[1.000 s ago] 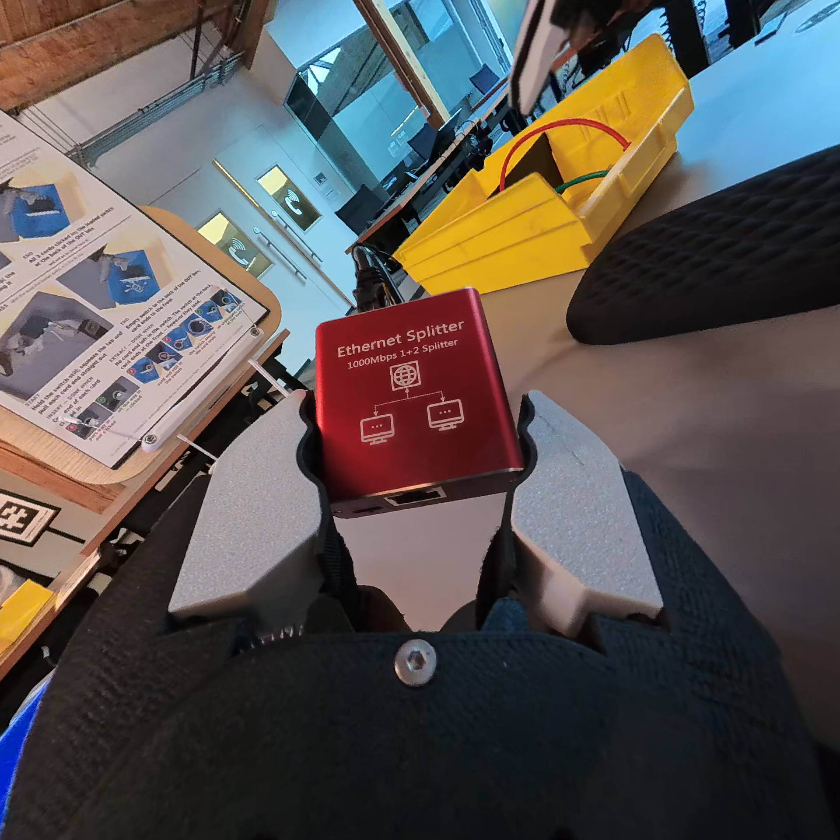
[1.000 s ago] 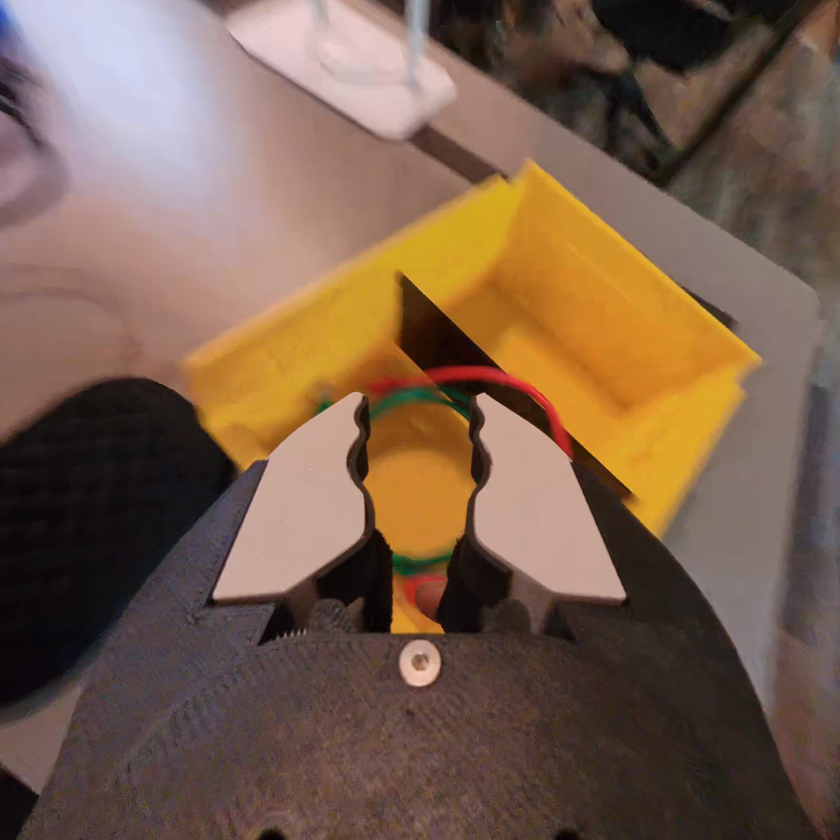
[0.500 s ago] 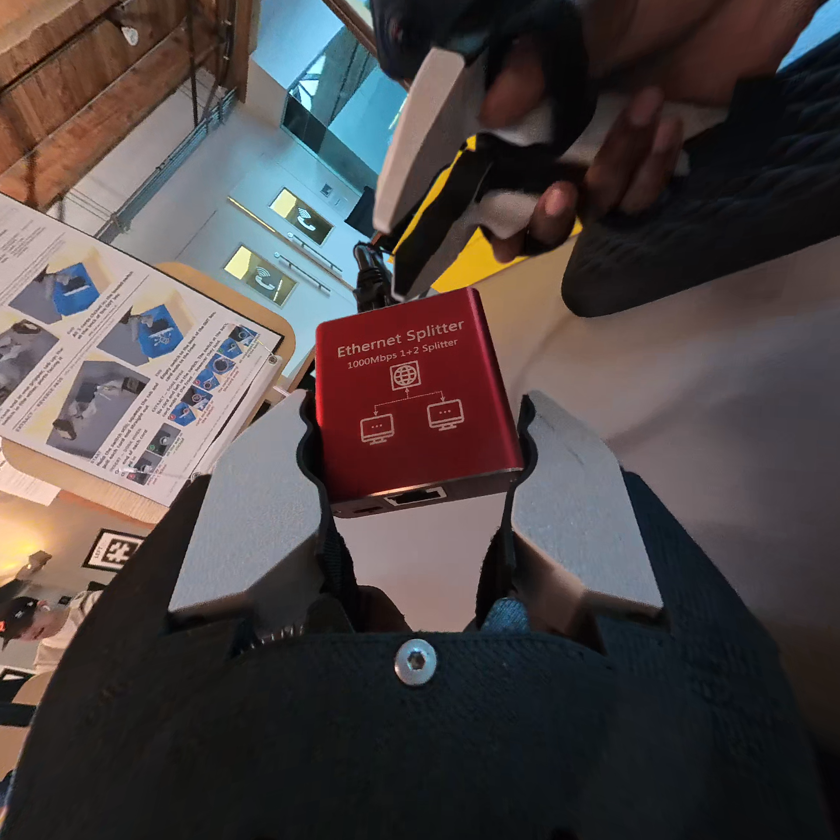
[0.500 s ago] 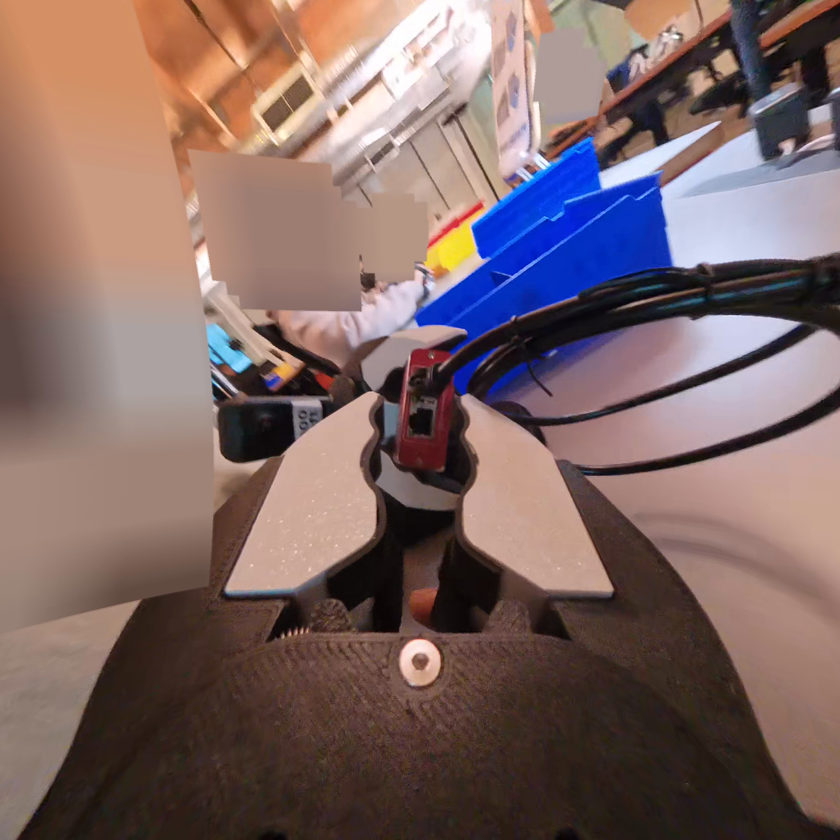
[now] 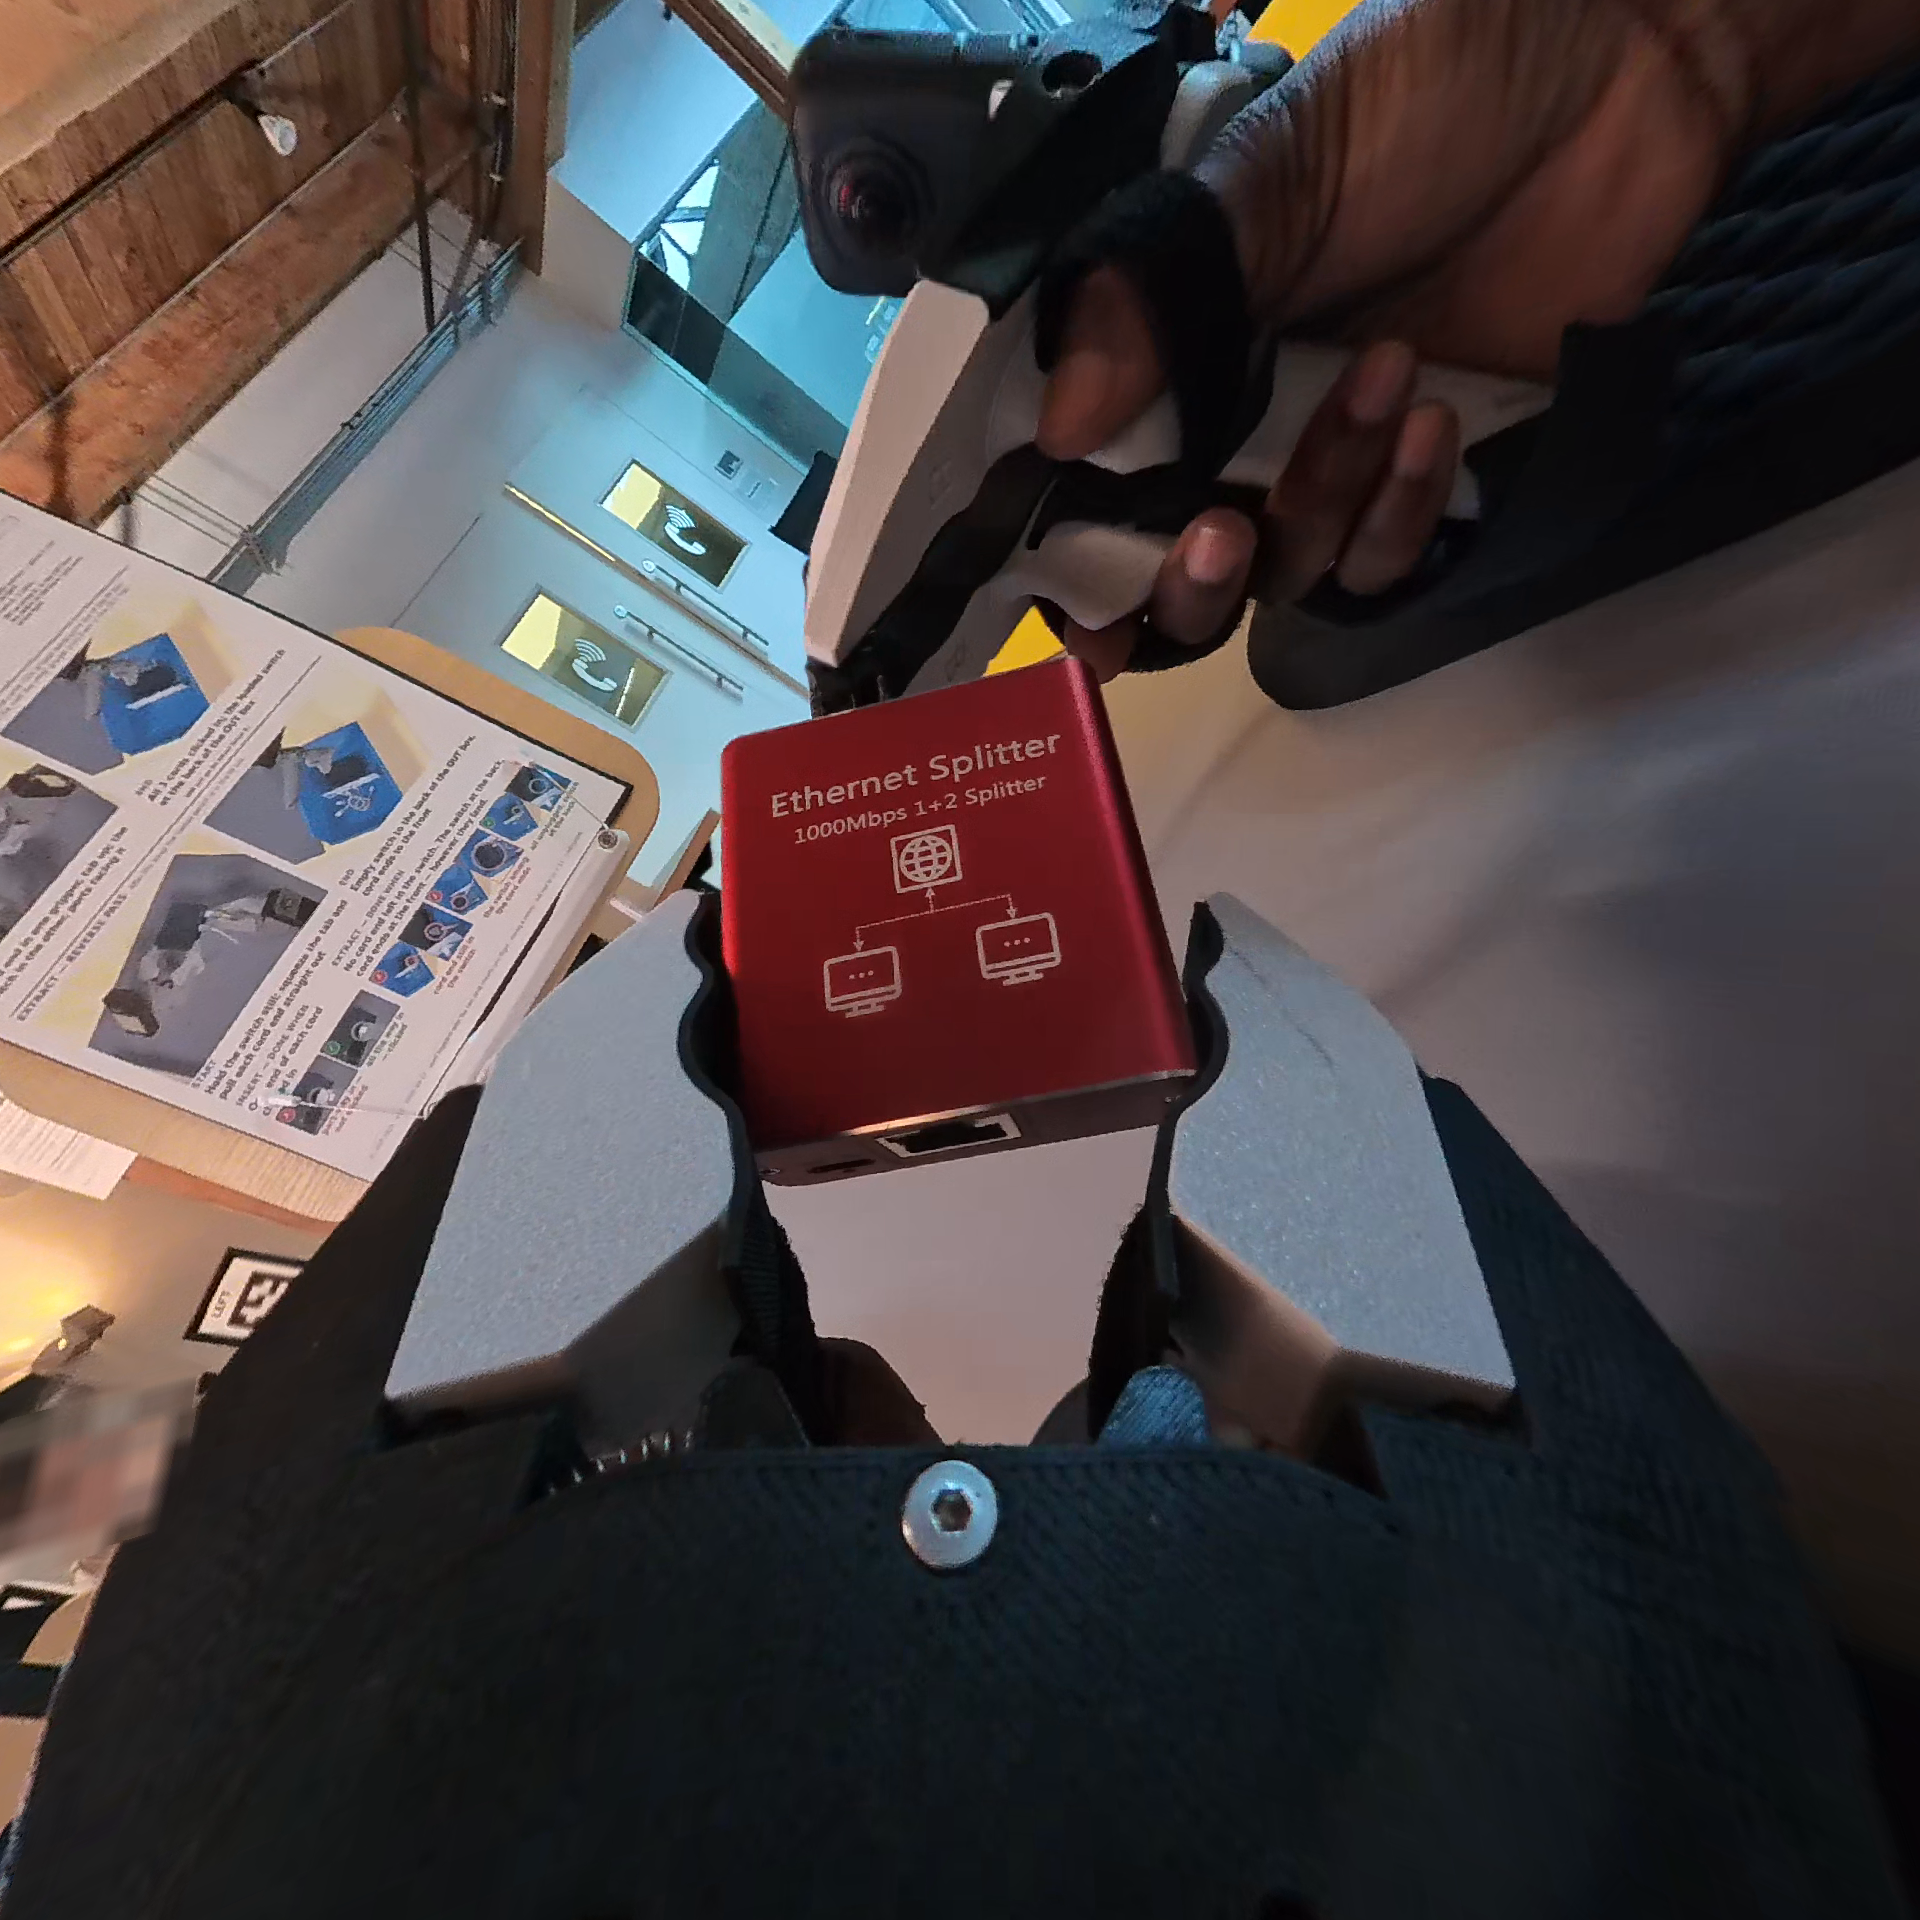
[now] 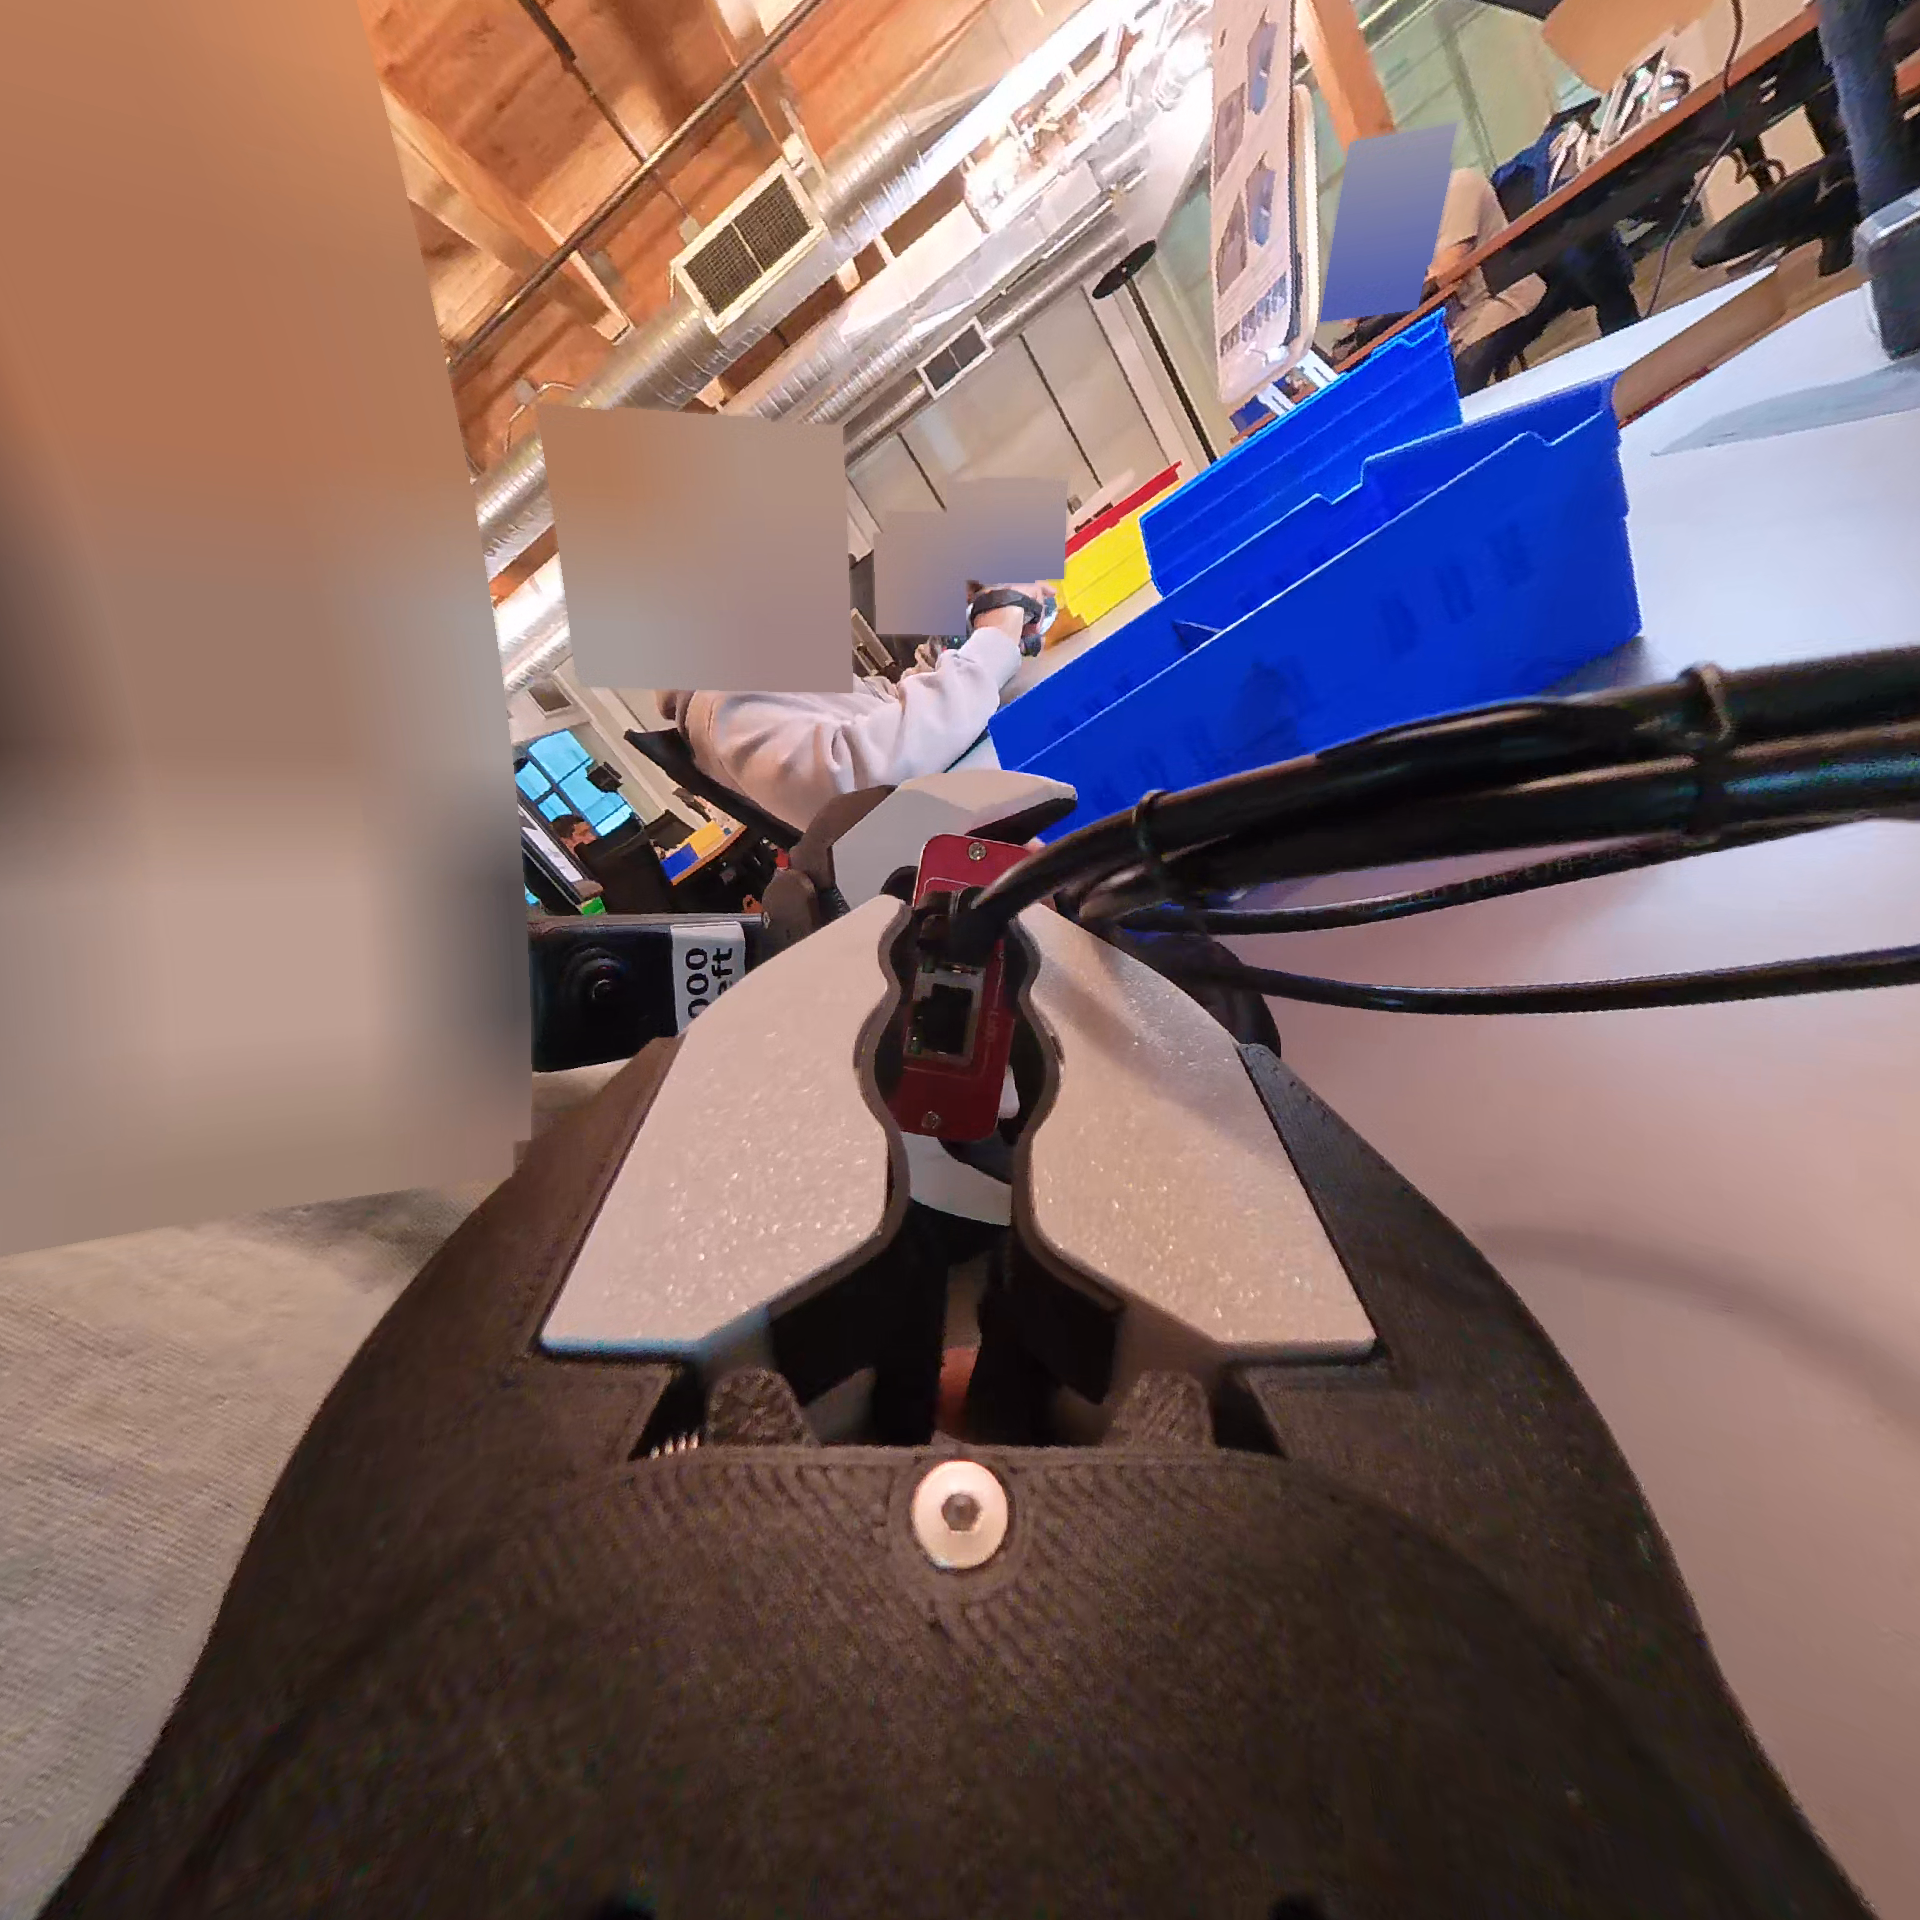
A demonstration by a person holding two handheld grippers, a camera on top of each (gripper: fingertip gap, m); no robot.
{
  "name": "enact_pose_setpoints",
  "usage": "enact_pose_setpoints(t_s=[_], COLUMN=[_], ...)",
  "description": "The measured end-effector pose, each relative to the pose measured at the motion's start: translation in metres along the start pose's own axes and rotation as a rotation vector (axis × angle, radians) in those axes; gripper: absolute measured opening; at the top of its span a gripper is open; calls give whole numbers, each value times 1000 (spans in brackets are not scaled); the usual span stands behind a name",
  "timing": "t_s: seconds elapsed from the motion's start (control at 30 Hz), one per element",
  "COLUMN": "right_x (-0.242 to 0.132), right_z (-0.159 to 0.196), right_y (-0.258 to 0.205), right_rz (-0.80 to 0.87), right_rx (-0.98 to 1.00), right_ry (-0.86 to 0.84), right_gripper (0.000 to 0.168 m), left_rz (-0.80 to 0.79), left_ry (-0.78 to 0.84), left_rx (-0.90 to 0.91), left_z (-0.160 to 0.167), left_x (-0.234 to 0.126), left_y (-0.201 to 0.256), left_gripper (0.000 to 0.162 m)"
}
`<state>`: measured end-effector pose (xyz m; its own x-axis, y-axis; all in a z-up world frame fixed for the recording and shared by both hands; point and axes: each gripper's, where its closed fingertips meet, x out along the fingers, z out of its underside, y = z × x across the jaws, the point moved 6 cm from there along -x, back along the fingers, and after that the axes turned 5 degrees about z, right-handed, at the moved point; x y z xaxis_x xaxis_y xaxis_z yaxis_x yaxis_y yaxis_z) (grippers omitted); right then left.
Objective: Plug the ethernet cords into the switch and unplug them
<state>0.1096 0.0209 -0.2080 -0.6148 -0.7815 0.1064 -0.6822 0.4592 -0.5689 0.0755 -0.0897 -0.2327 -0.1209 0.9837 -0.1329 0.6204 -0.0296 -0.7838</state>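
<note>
My left gripper is shut on the red switch box and holds it above the table, top face toward the camera and one empty port on its near end. In the right wrist view the switch's far end shows a black ethernet cord plugged into the upper port and an empty port below. My right gripper has its jaws drawn narrow around that plug. In the left wrist view it reaches the box's far end, held by a hand.
An instruction board stands at the left. A black mesh pad lies on the grey table. Blue bins sit behind the cord bundle, with loose black cables on the table. A sliver of a yellow bin shows. Both grippers' tips are close together, under 4 cm apart.
My right gripper left the yellow bin, swung to the switch's far end and narrowed its jaws around the plugged cord. My left gripper kept hold of the switch and tilted slightly.
</note>
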Motion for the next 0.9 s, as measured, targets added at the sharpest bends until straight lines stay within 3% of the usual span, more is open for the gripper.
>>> enact_pose_setpoints(t_s=[0.4,0.5,0.57,0.77,0.9], right_x=[-1,2,2,1,1], right_z=[1,8,5,2,4], right_y=[-2,0,-4,-7,-2], right_rz=[18,66,41,-76,-89], right_rx=[-44,-90,-110,25,72], right_ry=[-76,-167,-130,-112,-96], right_gripper=[18,24,21,24,16], left_rz=[32,48,30,29,30], left_ry=[5,-13,19,34,30], left_rx=[-3,-1,-16,-13,5], left_z=[1,3,-2,-1,-1], left_x=[1,2,1,0,0], left_y=[3,5,1,0,2], left_gripper=[84,84,84,84,84])
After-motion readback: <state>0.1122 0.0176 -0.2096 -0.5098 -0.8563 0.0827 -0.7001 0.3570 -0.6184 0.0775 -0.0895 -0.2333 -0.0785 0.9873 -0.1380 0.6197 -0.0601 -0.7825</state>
